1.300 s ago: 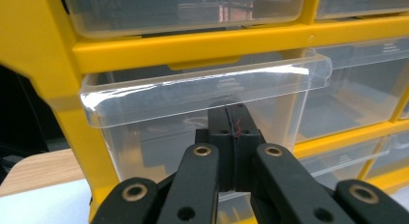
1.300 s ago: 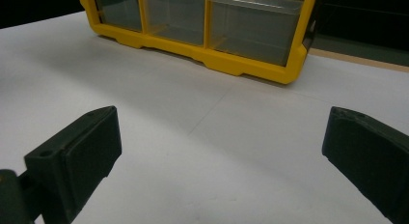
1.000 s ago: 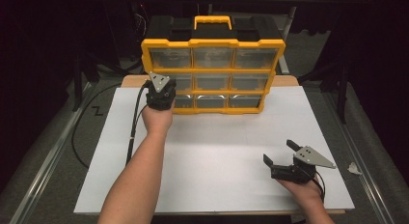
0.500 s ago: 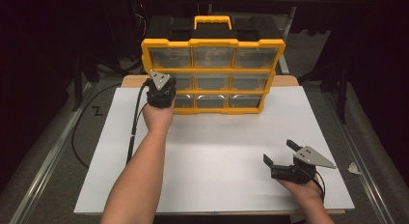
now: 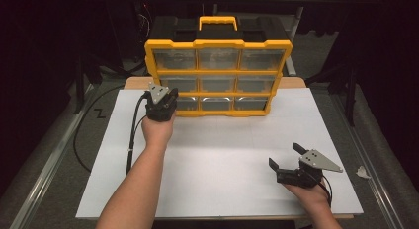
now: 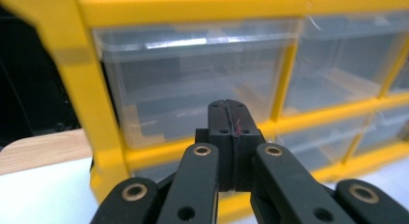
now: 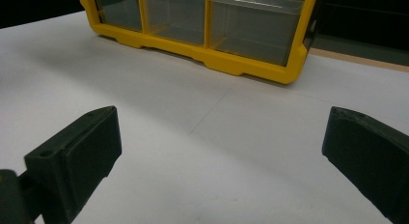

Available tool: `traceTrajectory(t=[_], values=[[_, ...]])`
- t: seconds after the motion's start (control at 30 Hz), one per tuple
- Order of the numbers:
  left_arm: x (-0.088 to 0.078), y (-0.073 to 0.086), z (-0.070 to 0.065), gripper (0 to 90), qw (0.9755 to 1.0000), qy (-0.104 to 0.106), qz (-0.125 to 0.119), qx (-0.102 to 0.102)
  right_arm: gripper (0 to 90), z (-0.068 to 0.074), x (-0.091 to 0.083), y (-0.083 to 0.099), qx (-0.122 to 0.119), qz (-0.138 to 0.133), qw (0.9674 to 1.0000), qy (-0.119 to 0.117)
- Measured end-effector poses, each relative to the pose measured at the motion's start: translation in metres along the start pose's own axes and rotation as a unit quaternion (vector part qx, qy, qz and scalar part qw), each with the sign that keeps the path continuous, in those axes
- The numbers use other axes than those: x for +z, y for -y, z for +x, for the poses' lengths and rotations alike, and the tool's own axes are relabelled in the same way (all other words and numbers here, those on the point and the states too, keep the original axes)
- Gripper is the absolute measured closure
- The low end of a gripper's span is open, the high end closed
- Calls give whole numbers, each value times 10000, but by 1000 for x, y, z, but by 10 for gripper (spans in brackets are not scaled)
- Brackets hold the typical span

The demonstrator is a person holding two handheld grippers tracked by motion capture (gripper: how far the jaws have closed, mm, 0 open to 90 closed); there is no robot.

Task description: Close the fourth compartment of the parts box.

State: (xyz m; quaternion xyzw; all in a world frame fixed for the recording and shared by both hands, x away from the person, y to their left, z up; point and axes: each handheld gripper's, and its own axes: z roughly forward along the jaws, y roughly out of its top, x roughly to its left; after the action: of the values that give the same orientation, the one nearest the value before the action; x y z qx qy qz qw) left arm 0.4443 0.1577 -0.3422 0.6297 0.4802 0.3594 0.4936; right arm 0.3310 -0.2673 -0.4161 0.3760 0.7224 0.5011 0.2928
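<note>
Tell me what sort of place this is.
Probably a lab or recording bench, not a home: a white-covered table ringed by dark drapes, cables on the floor, a yellow drawer organizer standing alone, and a hand-held left gripper at it.

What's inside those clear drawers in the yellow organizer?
The drawers of the yellow organizer look empty through their see-through fronts, with no parts showing. The left tool, shut, points at a left-column drawer; glare and blur hide the drawers' far corners.
</note>
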Motion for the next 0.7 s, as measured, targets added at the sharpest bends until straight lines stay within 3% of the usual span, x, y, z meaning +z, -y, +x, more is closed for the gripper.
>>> traceTrajectory(t=[0.07,0.23,0.43,0.53,0.7], values=[[-7,6,1,899,10000,52,9,43,15,0,0,0,-14,-5,10000,1],[-28,25,7,899,9997,231,6,-69,15,1,0,0,-33,22,10000,-10],[-56,57,11,899,9988,478,17,-127,15,3,0,1,-80,55,10000,-25],[-68,73,11,899,9987,498,84,9,15,3,0,2,-84,79,9999,-6],[-89,97,19,899,9983,549,184,-104,15,3,0,3,-88,105,9999,12]])
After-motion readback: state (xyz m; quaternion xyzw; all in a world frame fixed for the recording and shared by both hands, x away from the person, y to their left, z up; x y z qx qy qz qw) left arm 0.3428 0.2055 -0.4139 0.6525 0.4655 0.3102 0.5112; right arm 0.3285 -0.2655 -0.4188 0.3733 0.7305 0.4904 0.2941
